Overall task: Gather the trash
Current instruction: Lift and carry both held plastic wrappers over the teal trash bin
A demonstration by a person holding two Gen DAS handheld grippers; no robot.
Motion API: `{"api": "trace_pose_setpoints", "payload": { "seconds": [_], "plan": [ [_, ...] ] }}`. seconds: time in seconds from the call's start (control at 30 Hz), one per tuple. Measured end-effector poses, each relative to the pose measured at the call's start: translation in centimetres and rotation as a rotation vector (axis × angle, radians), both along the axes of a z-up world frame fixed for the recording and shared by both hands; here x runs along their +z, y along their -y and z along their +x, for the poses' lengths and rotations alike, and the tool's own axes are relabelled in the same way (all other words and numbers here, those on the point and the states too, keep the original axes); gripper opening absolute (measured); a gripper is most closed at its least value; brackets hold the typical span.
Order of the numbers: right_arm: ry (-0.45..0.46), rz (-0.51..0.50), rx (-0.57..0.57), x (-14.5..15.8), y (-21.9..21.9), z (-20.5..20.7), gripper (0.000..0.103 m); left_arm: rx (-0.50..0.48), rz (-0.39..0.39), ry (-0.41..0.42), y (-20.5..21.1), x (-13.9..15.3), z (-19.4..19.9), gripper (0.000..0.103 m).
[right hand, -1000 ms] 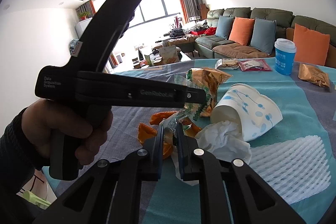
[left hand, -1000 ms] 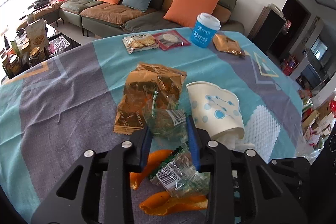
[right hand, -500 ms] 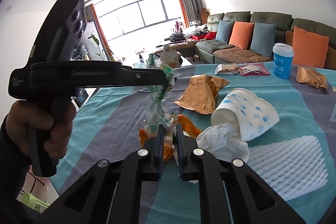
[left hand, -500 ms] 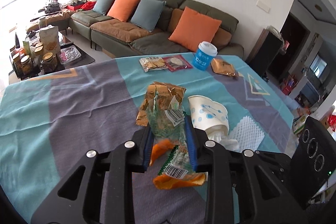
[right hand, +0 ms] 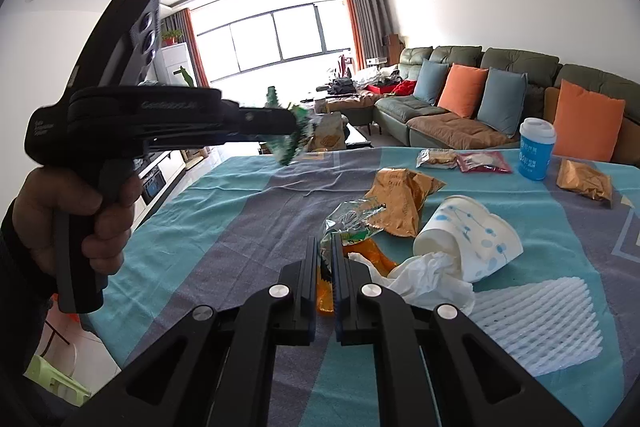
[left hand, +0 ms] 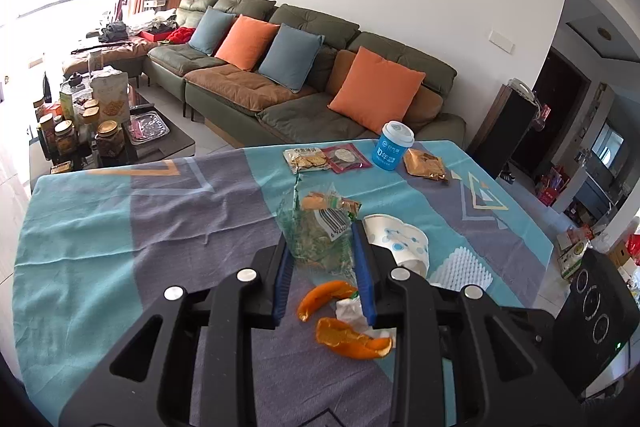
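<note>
My left gripper (left hand: 322, 241) is shut on a clear green snack wrapper (left hand: 318, 231) with a barcode and holds it high above the table; the wrapper also shows in the right wrist view (right hand: 294, 133) at the left gripper's tip. My right gripper (right hand: 325, 245) is shut on a second crinkled green-and-silver wrapper (right hand: 352, 215), low over the table. Below lie orange peels (left hand: 348, 337), a crumpled tissue (right hand: 424, 277), a tipped paper cup (right hand: 472, 241), a gold bag (right hand: 404, 195) and white foam netting (right hand: 536, 319).
At the table's far side stand a blue cup with white lid (left hand: 392, 146), a cracker pack (left hand: 306, 159), a red packet (left hand: 347, 157) and a small gold bag (left hand: 425, 165). A sofa with cushions (left hand: 304, 83) lies beyond. The tablecloth (left hand: 120, 227) covers the table.
My left gripper has risen well above the table with the green wrapper pulled free of the pile. My right gripper stayed shut on the second wrapper near the peels.
</note>
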State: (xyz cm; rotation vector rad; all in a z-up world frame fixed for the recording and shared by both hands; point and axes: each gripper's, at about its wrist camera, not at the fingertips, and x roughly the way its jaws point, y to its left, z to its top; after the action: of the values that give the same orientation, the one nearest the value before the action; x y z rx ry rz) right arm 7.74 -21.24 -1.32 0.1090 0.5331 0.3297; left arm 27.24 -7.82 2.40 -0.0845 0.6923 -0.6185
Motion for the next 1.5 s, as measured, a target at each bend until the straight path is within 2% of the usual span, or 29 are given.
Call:
{"api": "trace_pose_setpoints", "payload": {
  "seconds": [0.23,0.53,0.87,1.03,1.5],
  "plan": [
    [0.040,-0.006,0.015,1.4,-0.6,-0.9,0.005,0.034,0.002,0.023,-2.0,0.7,-3.0,0.028],
    [0.092,-0.009,0.063,3.1,-2.6,-1.9,0.005,0.131,-0.023,0.056,-6.3,1.1,-8.9,0.028],
    [0.151,-0.001,0.119,5.0,-5.3,-3.3,0.005,0.236,-0.004,0.124,-10.2,2.4,-15.8,0.028],
    [0.187,0.004,0.166,6.3,-7.3,-4.1,0.005,0.324,0.036,0.162,-12.2,3.1,-19.4,0.028],
    [0.260,0.006,0.340,8.9,-14.7,-6.8,0.005,0.578,0.058,0.205,-19.8,4.4,-29.4,0.028]
  ]
}}
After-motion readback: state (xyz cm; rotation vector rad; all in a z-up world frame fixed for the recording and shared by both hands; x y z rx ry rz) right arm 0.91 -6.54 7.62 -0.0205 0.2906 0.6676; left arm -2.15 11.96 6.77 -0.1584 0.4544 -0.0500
